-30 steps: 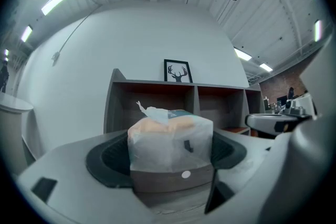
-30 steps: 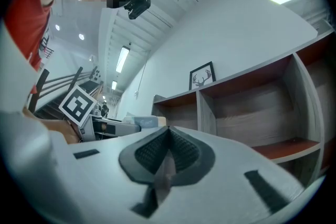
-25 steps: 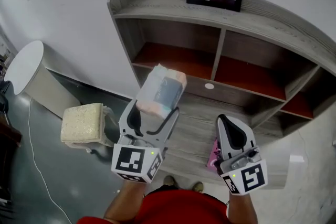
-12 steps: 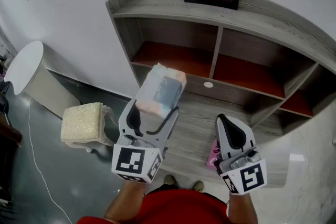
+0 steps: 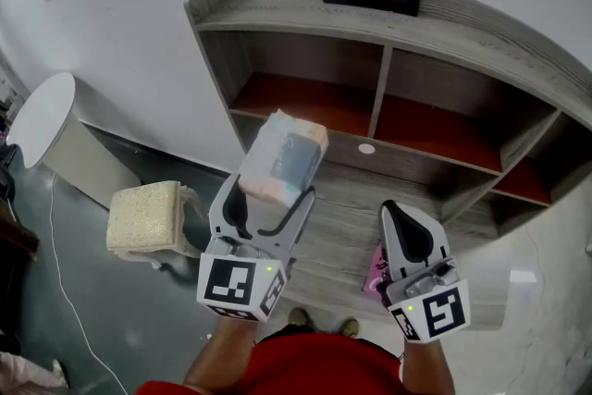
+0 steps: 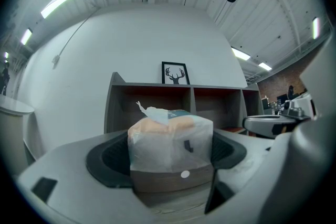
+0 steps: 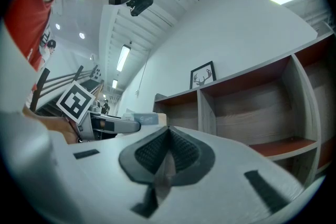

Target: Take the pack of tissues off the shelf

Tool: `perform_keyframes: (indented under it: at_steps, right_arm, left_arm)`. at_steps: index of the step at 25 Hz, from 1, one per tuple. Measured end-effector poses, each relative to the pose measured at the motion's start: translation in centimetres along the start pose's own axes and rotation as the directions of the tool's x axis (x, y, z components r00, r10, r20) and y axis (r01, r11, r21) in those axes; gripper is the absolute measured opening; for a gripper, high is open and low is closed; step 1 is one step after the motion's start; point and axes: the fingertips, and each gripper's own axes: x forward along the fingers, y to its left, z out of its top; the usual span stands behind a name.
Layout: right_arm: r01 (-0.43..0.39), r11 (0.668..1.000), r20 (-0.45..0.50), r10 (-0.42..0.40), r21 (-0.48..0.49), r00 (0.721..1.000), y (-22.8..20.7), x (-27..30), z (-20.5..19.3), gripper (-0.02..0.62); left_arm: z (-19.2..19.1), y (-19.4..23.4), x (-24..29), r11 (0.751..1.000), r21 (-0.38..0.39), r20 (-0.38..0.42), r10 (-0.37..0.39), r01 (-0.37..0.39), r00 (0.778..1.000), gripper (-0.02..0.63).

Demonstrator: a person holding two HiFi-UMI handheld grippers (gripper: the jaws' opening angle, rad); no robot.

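Partly hidden: a pink thing, one end of the pack, the shelf's right end

In the head view the right gripper (image 5: 391, 208) covers most of a pink thing (image 5: 373, 273) near the front edge of the shelf's (image 5: 277, 5) lowest board, and what it is cannot be told. The left gripper (image 5: 271, 188) hides the near end of the pack of tissues (image 5: 285, 153) between its jaws. The pack's print is too blurred to read. The shelf's right end is cut off by the picture's right edge.
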Motion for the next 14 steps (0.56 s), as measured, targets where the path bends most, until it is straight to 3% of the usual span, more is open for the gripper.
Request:
perform_keyframes:
  at_steps: [14]
  right_arm:
    - [0.000, 1.000, -0.001, 0.000, -0.002, 1.000, 0.19, 0.00, -0.15, 0.005]
  left_arm:
    - [0.08, 0.18, -0.08, 1.000, -0.004, -0.008, 0.006, -0.006, 1.000, 0.420]
